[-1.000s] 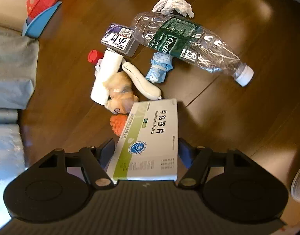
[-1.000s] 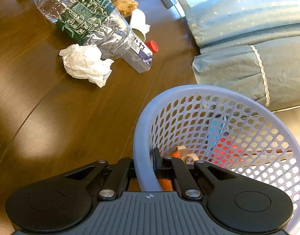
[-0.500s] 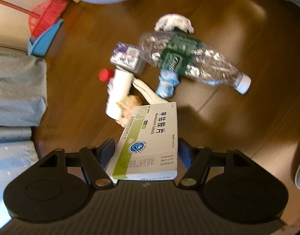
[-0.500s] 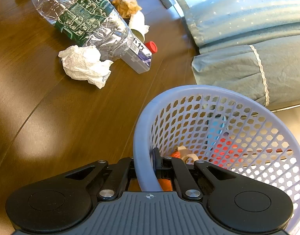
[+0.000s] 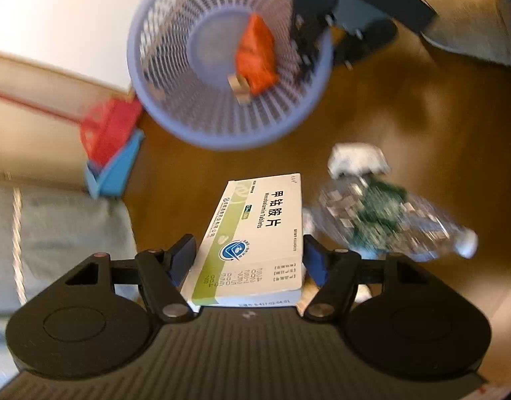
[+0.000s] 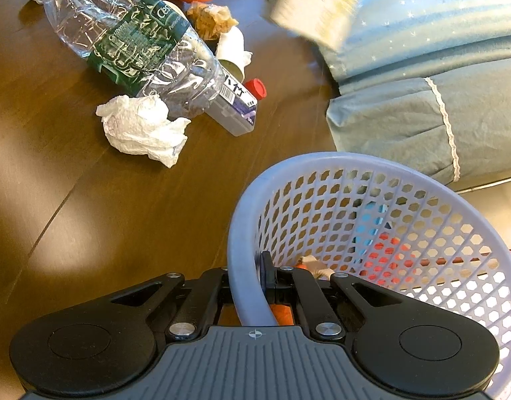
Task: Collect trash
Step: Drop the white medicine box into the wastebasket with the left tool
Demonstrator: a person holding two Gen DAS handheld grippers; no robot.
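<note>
Left gripper [image 5: 248, 256]: matte black linkage arms ending in blue finger pads [image 5: 317, 260], a silver pivot screw behind each finger, round black side housings with embossed discs, and a ribbed grey body behind the claw. Right gripper [image 6: 247, 276]: same black arms, silver screws, ribbed grey body bearing a small crosshair mark.
</note>
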